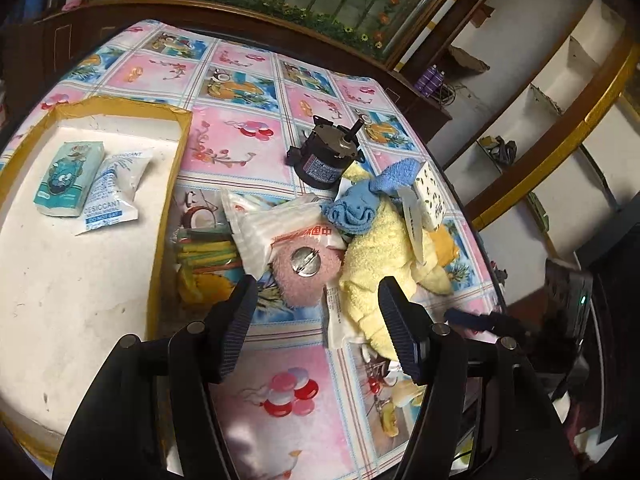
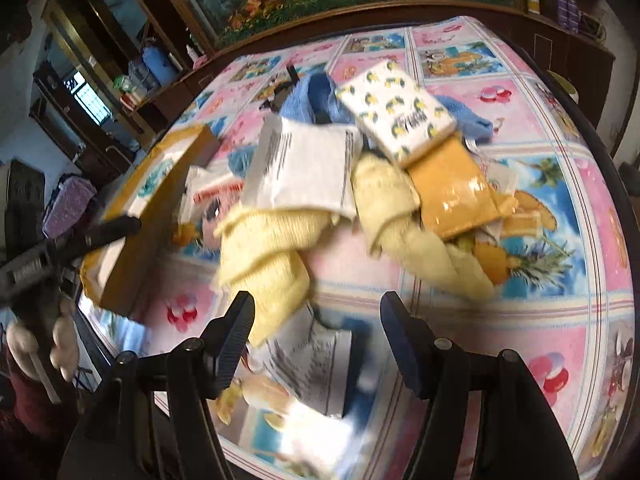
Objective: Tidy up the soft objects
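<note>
Right wrist view motion-blurred; white packet (image 2: 308, 364) print unreadable. Yellow towel (image 1: 384, 276) partly buried under blue cloth (image 1: 360, 204). Box (image 1: 80, 240) cropped left.

The left wrist camera looked forward and down along the left gripper (image 1: 318, 320), close over the table (image 1: 248, 148), the box (image 1: 168, 200) at nine o'clock. The right wrist camera, equally near and slightly blurred, faced the same pile past the right gripper (image 2: 318, 334). Both views shared the yellow towel (image 1: 384, 256) (image 2: 264, 256), centred at twelve o'clock.
</note>
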